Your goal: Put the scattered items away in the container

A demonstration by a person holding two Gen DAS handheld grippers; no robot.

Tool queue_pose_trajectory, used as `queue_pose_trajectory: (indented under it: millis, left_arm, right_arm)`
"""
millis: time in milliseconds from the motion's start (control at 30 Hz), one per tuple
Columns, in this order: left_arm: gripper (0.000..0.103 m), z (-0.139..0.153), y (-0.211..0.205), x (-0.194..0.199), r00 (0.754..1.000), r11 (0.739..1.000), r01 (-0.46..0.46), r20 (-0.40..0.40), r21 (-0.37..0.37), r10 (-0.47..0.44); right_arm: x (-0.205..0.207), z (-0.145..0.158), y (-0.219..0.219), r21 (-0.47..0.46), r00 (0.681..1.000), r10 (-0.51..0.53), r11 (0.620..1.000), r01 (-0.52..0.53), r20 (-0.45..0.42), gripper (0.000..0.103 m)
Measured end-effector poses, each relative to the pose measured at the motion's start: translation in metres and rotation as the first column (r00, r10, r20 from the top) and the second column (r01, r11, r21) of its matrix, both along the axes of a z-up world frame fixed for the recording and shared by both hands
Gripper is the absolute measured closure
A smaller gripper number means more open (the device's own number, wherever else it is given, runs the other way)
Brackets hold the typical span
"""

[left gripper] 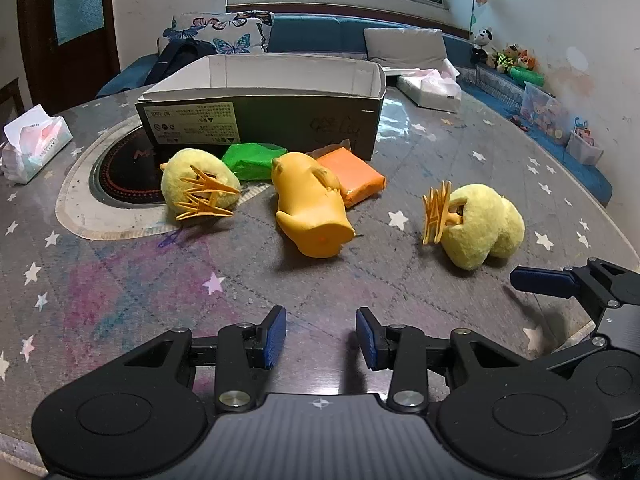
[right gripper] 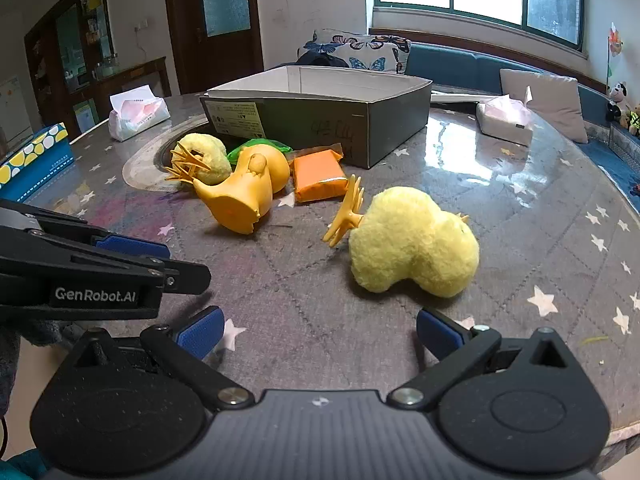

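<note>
Toys lie scattered on the tabletop (left gripper: 120, 280) before the box (left gripper: 260, 120), none inside. Both hand-held grippers, left (left gripper: 321, 338) and right (right gripper: 318, 330), are released, empty. Recommend the right straddle the nearest plush chick (right gripper: 412, 246) squarely before closing.

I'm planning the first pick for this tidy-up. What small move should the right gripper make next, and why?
Probably ease the right gripper forward and down over the nearest yellow plush chick. Its jaws stand wide open and empty, the chick lies on its side just ahead on the table, and the box behind is open-topped.
</note>
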State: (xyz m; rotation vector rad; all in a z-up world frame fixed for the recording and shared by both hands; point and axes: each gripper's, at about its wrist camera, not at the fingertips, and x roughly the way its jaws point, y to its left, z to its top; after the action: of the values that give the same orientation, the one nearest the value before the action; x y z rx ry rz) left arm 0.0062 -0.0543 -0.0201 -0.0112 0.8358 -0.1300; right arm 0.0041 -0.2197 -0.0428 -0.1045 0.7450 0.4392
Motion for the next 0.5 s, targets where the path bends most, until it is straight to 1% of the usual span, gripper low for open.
queue_pose_trajectory:
  millis: [500]
  left_arm:
    - [0.062,-0.0009,-0.0039,0.0026,1.000,1.000,0.009,-0.011,0.005,-0.009]
  right_arm:
    - [0.0024,-0.0011,-0.0003,-0.009,1.000,-0.002,1.000,0.002,-0.004,0.000]
